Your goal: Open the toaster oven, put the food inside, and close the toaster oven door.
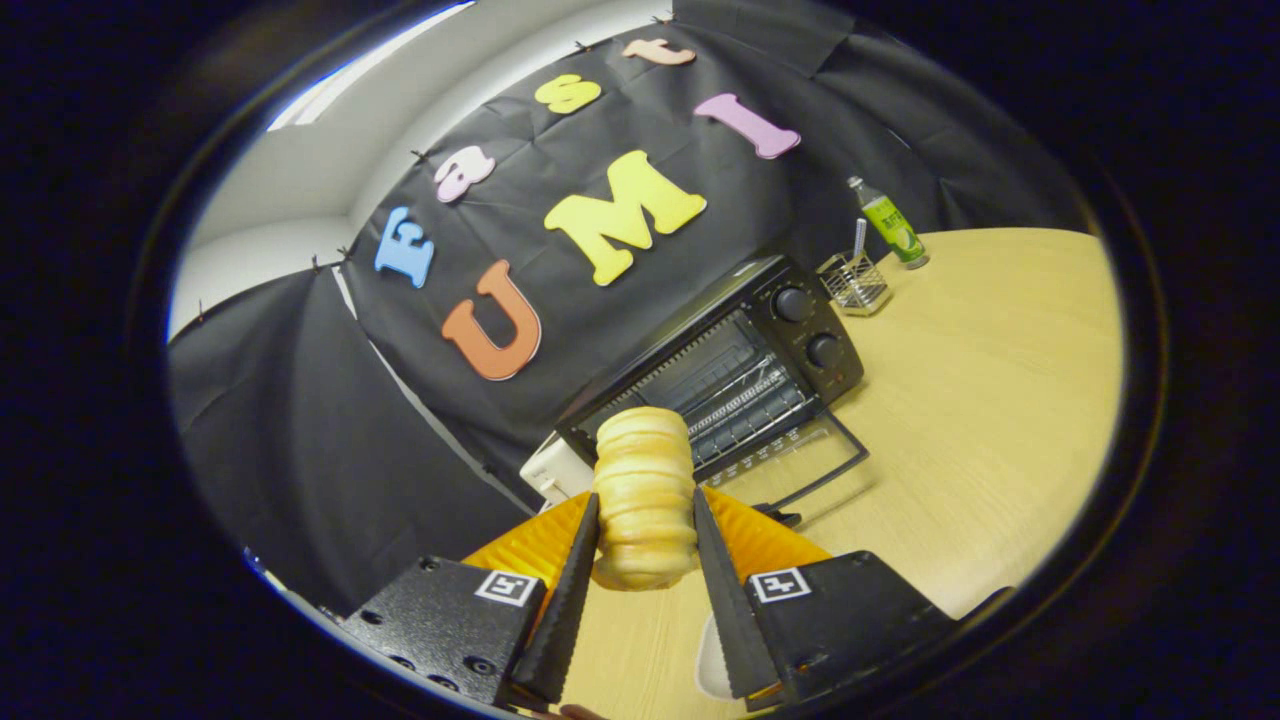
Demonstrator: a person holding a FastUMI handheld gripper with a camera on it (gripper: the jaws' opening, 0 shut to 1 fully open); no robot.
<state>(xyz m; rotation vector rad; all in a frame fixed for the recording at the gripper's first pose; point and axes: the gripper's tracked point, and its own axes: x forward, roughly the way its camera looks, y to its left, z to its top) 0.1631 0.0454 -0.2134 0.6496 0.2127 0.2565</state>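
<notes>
Bread (645, 495) is clamped between both fingers of the gripper (645, 520), held above the wooden table (980, 400). Beyond it, the toaster oven (730, 375) is seen with its door (800, 455) dropped open. Farther right, a wire basket (855, 282) and a green bottle (892, 225) are set near the wall.

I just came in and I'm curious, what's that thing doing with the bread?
The hand-held gripper is shut on a ridged bread roll, held up above the wooden table. Just beyond it sits the toaster oven with its door already folded down open, so the roll isn't inside yet.
</notes>
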